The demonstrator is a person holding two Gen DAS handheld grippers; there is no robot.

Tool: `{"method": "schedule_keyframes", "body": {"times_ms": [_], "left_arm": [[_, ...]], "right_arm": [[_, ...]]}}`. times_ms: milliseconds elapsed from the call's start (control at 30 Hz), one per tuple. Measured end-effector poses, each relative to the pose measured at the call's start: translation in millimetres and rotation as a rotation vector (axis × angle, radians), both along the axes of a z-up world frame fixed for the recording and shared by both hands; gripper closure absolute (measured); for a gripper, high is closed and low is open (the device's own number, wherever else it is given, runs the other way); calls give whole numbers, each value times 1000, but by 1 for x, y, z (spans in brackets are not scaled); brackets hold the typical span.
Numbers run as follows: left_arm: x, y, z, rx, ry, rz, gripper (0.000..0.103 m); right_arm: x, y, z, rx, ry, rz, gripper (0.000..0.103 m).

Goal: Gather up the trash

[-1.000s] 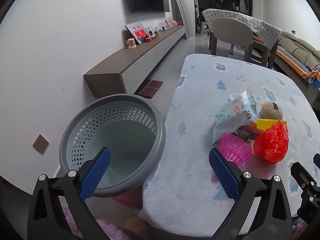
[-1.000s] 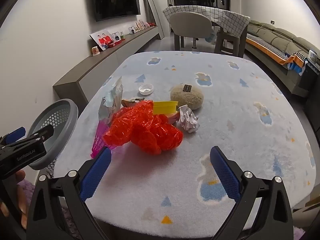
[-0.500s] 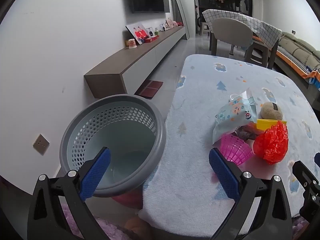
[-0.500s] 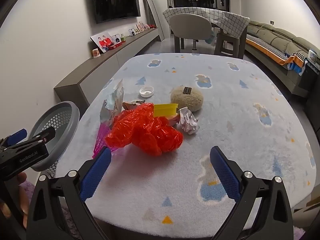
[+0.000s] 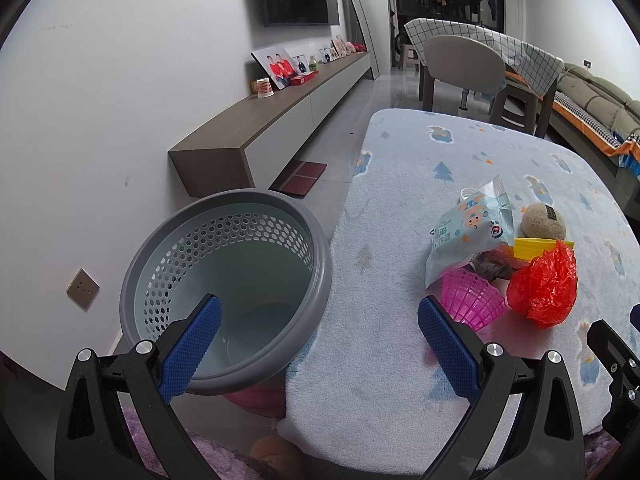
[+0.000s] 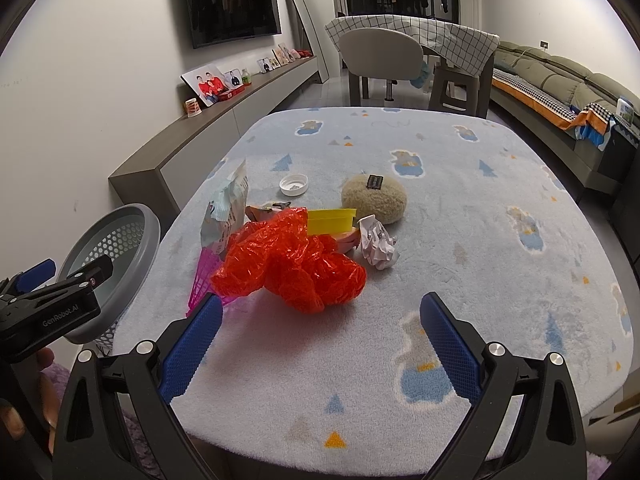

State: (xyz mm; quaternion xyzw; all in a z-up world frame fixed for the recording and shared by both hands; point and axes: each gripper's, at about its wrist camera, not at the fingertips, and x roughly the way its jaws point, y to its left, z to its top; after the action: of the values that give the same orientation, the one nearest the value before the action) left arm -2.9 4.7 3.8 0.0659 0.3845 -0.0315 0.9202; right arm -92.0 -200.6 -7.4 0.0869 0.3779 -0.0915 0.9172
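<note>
Both claws are held wide open and empty: the right claw (image 6: 320,344) hangs over the near edge of the desk (image 6: 500,280), facing the trash pile, and the left claw (image 5: 318,344) hangs at the desk's left edge, half over the bin (image 5: 320,280).

In the right view the trash lies clustered left of the desk's centre, at about 11 o'clock from the right claw. Nearest is the red bag (image 6: 288,260), crumpled film judged very light, soft and slippery; it would crush flat under the pads, so a thick fold at its raised middle is the likely hold, not a loose edge. Its long axis runs roughly from 9 to 3 o'clock, across the claw's line.

At its right, touching or nearly so, lies a paper ball (image 6: 378,246), light and springy, graspable anywhere across its width. The yellow tub (image 6: 330,221) behind looks stiff and thin-walled; its rim would be the place to pinch. The pink basket (image 6: 202,276) lies tipped on its side at the bag's left, mouth toward the desk's left edge; it is rigid and ribbed. The wrapper (image 6: 226,210) stands upright, its sealed end pointing to 12 o'clock, light and crinkly. A white cap (image 6: 294,184) lies flat and apart, farther back. The beige ball (image 6: 374,198) looks soft; whether it counts as trash cannot be told.

The bin stands on the floor against the desk's left side and appears empty.
</note>
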Motion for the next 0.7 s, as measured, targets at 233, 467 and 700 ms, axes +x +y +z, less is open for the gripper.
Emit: {"method": "schedule_keyframes", "body": {"times_ms": [233, 467, 700], "left_arm": [[1, 5, 1, -3, 4, 1, 6], [2, -1, 0, 1, -1, 1, 6], [3, 1, 1, 1, -1, 1, 6]], "right_arm": [[0, 0, 0, 1, 2, 3, 8], [1, 2, 2, -1, -4, 2, 8], [0, 2, 2, -3, -5, 2, 8]]}}
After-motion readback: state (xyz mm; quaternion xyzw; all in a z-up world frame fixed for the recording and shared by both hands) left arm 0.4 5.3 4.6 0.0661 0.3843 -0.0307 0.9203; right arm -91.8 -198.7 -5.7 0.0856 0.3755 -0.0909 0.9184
